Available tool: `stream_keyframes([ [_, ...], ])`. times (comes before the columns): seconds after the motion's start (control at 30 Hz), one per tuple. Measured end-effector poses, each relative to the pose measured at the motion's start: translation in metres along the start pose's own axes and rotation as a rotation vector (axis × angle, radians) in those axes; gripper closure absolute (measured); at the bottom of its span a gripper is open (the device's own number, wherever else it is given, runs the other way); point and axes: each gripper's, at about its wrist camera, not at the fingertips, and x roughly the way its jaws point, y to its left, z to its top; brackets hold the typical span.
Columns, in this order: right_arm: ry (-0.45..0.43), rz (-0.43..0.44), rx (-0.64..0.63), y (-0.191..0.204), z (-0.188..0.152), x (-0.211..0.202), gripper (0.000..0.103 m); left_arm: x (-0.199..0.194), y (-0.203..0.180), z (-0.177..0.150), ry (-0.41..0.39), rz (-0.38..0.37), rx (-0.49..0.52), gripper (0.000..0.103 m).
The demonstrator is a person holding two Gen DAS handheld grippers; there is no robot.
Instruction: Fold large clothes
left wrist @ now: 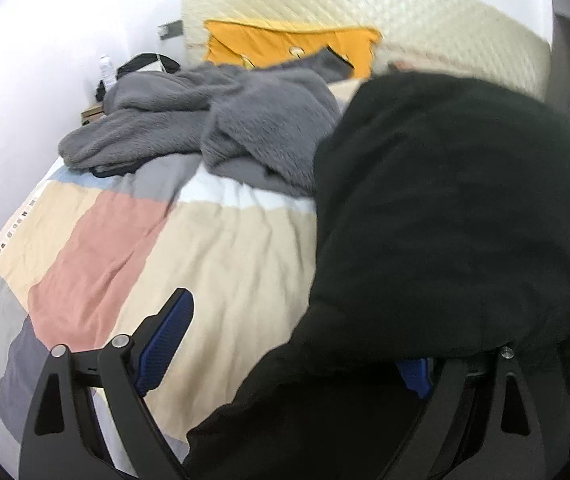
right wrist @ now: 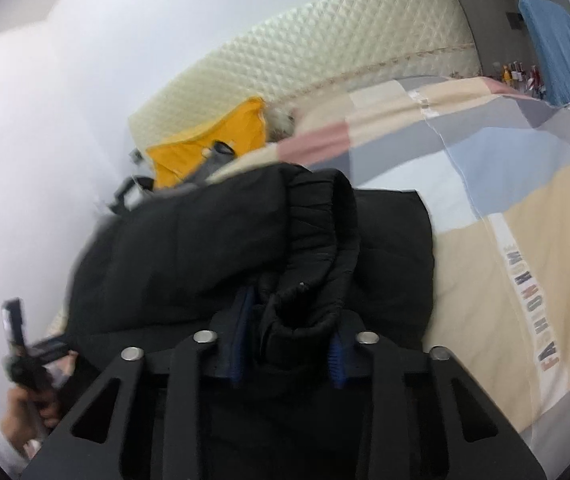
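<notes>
The right hand-held gripper [right wrist: 289, 354] is clamped on the black padded jacket [right wrist: 213, 248], whose bulk runs toward 10 o'clock across the bed [right wrist: 525, 200], while the left hand-held gripper [left wrist: 285, 356], fingers apart, has the jacket draped over its 3 o'clock finger.

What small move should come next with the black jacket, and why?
Probably close the left claw on the black jacket. Its fingers stand wide apart with jacket fabric draped over one, while the right claw already pinches a bunched fold. A second grip would likely let the jacket spread over the patchwork bedcover.
</notes>
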Motion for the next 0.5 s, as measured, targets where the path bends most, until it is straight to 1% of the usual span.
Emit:
stream_keyframes([
  [0.03,-0.013,0.004,-0.018,0.005,0.000,-0.006,0.081,-0.003,0.002,0.000,-0.020,0.009,-0.008,0.011],
  [0.13,-0.043,-0.001,-0.089,0.023,0.002,-0.016,0.083,-0.008,0.008,0.004,-0.038,0.009,-0.047,0.011],
  [0.23,-0.056,-0.022,-0.102,0.035,0.002,-0.022,0.084,-0.011,0.018,0.007,-0.044,-0.008,-0.101,0.011],
  [0.3,-0.051,-0.060,-0.110,0.037,0.005,-0.016,0.084,-0.010,0.021,0.008,-0.039,-0.022,-0.119,0.011],
  [0.4,-0.027,-0.137,-0.181,0.047,-0.003,-0.011,0.084,-0.009,0.022,0.007,-0.036,-0.032,-0.125,0.011],
  [0.5,0.003,-0.163,-0.159,0.040,-0.009,-0.005,0.084,-0.008,0.023,0.005,-0.033,-0.041,-0.133,0.011],
])
